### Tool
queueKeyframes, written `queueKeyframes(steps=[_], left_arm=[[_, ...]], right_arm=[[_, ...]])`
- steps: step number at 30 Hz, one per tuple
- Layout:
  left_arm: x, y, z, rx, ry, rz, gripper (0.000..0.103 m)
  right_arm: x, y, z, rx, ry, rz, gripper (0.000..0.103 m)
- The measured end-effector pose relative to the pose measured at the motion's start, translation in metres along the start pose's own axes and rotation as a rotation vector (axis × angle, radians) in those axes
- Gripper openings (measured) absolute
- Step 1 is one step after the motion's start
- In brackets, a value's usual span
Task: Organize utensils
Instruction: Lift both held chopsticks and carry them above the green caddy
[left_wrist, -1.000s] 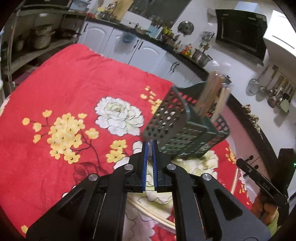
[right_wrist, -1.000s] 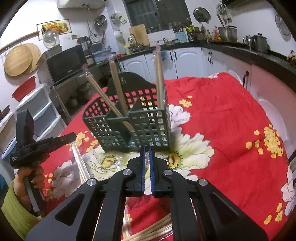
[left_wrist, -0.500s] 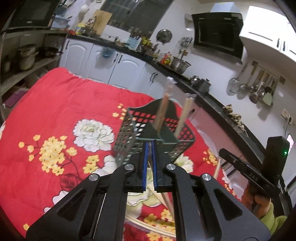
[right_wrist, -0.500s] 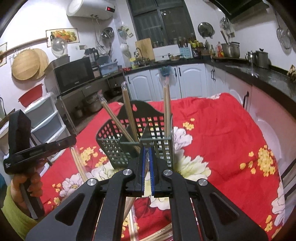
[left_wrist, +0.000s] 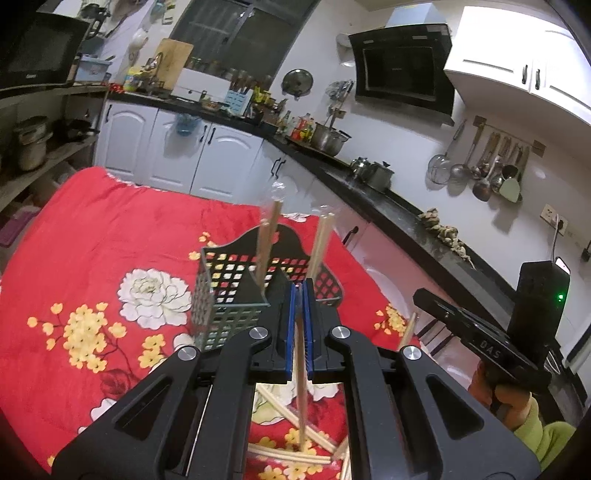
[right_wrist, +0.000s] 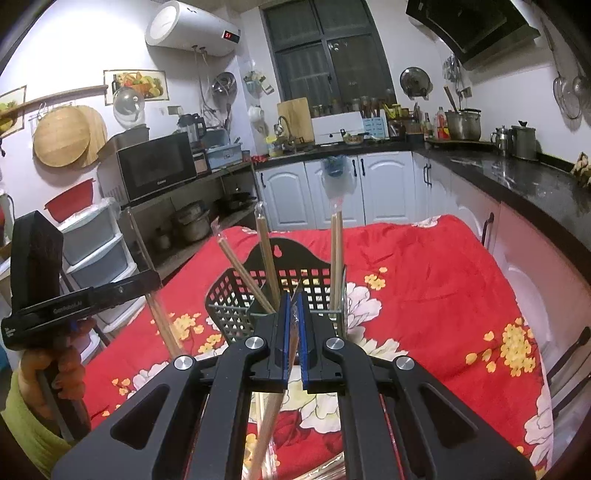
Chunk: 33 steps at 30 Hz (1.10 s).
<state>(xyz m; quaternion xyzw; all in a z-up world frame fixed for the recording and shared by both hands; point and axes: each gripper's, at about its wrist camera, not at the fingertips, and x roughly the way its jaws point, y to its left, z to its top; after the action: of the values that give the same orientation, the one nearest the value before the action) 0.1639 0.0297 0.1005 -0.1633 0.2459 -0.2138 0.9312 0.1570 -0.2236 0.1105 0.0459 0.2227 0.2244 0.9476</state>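
The left tool (left_wrist: 299, 295) is clamping a chopstick (left_wrist: 301, 387) upright before the basket (left_wrist: 229, 295) sitting on the red surface (left_wrist: 92, 229)

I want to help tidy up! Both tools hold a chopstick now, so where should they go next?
Probably carry each chopstick forward over the basket and lower it in. The left tool and right tool are each shut on a chopstick, raised above the cloth, and the basket just ahead already holds several standing ones.

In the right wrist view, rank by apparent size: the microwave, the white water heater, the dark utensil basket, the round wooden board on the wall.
1. utensil basket, though nearness inflates it
2. microwave
3. water heater
4. round wooden board

The last two look close; unsure.
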Motion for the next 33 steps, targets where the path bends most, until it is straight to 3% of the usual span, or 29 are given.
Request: queueKeyframes(steps=[33], left_arm=[[0.002, -0.058, 0.031, 0.097, -0.069, -0.127, 0.002]], right_arm=[[-0.028, 0.011, 0.039, -0.052, -0.125, 0.002, 0.004]])
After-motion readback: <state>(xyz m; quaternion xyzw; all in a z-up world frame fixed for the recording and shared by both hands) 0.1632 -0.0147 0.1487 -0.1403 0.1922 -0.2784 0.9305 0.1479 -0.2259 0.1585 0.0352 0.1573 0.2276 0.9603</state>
